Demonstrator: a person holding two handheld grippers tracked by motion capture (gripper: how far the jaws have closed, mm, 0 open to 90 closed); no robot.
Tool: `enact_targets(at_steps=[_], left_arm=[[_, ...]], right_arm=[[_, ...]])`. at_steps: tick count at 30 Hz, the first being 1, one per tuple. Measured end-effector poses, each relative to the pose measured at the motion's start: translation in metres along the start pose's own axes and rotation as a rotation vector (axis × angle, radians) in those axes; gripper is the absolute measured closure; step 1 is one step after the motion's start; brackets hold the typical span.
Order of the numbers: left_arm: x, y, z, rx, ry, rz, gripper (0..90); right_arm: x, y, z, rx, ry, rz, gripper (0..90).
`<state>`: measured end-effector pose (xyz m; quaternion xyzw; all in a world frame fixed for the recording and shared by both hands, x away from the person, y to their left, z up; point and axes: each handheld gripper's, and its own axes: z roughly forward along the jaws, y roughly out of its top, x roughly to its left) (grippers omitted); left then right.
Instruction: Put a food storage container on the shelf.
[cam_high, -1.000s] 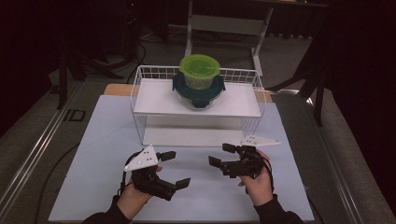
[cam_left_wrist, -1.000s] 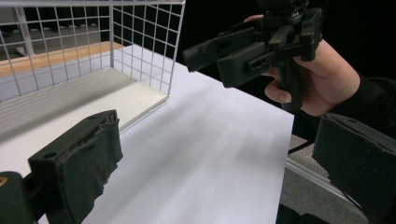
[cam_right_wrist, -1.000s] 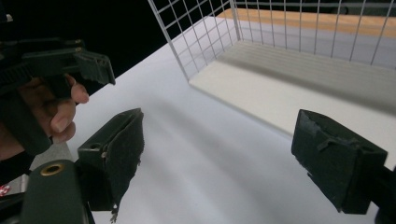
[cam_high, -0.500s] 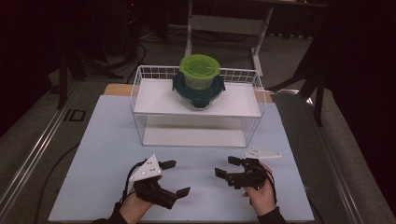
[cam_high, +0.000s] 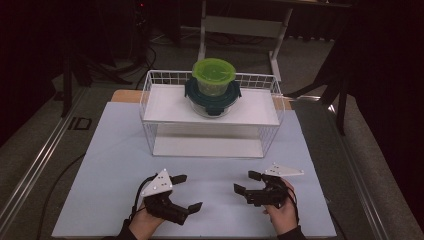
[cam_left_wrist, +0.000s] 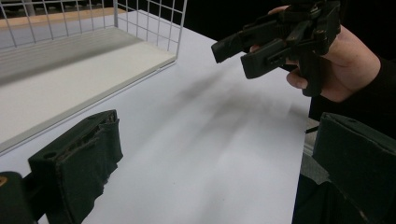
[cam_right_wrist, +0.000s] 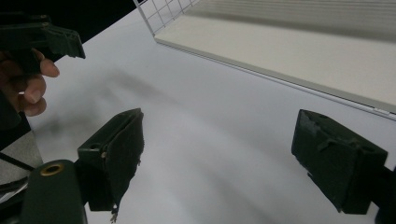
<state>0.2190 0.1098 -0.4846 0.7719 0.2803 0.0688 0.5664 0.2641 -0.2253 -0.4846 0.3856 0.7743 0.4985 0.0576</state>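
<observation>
High view: stacked containers sit well ahead, between left hand-held gripper and right hand-held gripper, both wide open, empty.

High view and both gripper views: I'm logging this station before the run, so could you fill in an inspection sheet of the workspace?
Surface: white tabletop sheet, bare at the front.
Job's things: green-lidded round container stacked on dark-teal-lidded glass container, on top shelf of white wire rack.
Clutter: nothing seen.
Grippers: left gripper and right gripper both open, holding nothing, near the front edge.
Cables: black cable on the floor at left.
Surroundings: dark room, grey floor, metal frame behind.
</observation>
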Motion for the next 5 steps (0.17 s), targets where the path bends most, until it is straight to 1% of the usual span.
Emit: enact_targets(at_steps=[5], left_arm=[[-0.001,0.0004,-0.0004,-0.009,-0.005,0.007,0.9]], right_arm=[[-0.0013,-0.001,0.0002,0.004,0.0,0.005,16.4]])
